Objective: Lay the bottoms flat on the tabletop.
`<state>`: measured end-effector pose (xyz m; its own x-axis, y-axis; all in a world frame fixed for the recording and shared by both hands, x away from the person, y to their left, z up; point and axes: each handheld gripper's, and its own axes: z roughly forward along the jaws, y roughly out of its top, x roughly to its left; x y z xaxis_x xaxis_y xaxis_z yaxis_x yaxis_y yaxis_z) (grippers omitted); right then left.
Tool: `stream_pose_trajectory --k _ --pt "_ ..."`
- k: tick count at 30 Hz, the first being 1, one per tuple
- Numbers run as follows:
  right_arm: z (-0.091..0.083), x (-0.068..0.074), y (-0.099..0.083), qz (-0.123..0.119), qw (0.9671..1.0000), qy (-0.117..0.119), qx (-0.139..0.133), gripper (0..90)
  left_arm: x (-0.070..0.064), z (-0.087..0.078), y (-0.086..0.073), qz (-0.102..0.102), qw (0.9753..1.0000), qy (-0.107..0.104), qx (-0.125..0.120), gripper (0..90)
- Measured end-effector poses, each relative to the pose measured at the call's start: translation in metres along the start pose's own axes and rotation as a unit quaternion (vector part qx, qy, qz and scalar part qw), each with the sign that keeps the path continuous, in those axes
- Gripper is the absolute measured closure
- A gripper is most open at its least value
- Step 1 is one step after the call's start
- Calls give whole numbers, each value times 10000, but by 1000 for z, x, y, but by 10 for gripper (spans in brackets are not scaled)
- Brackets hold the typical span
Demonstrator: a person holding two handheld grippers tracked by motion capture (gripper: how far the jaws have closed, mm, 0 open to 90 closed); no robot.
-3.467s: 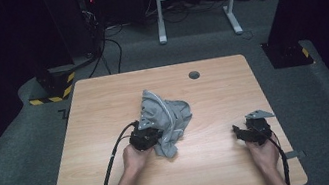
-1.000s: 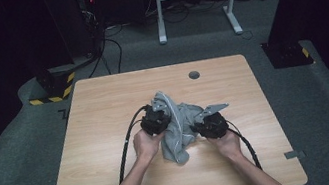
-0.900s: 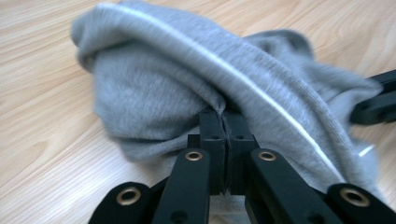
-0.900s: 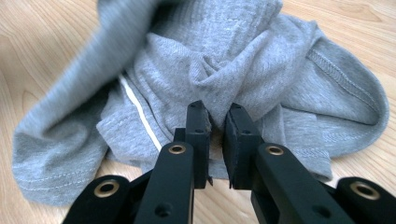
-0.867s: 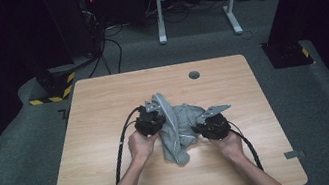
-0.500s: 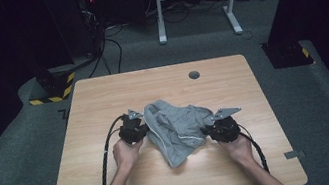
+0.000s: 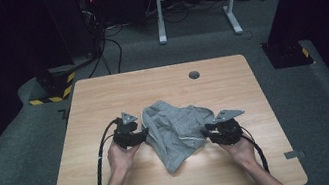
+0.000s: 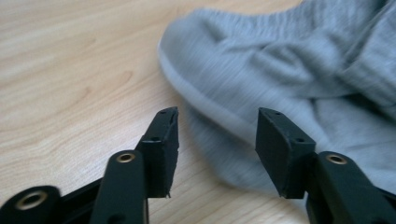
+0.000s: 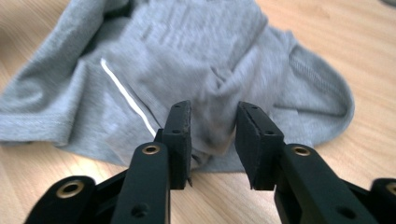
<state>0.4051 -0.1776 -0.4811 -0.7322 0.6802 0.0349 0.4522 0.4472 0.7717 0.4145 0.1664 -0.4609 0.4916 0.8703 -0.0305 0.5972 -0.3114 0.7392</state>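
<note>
Lying rumpled on pale woodgrain table [image 7: 103, 102], soft grey ribbed garment [image 7: 174, 131]

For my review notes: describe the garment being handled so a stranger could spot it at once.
On the wooden table, near its middle, between the left gripper and the right gripper, lies a crumpled grey garment. It is the soft thing there, with a thin white stripe running across its fabric.

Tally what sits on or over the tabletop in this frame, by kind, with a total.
Grey garment: 1
Handheld grippers: 2, the left gripper and the right gripper, each with jaws apart
Round cable grommet in the table: 1
Total: 4
</note>
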Motion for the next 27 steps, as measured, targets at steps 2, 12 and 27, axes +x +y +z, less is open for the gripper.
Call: stream_pose_trajectory --k 2,12,27 --pt "-3 3 4 -31 9999 43 -90 626 -2 -2 2 -10 10000 -59 -42 457" --pt "13 25 23 -324 9990 295 -32 469 -39 23 4 306 9984 -422 196 433" --pt "30 20 22 -591 9967 328 449 868 -42 47 -17 358 9974 -240 570 438"
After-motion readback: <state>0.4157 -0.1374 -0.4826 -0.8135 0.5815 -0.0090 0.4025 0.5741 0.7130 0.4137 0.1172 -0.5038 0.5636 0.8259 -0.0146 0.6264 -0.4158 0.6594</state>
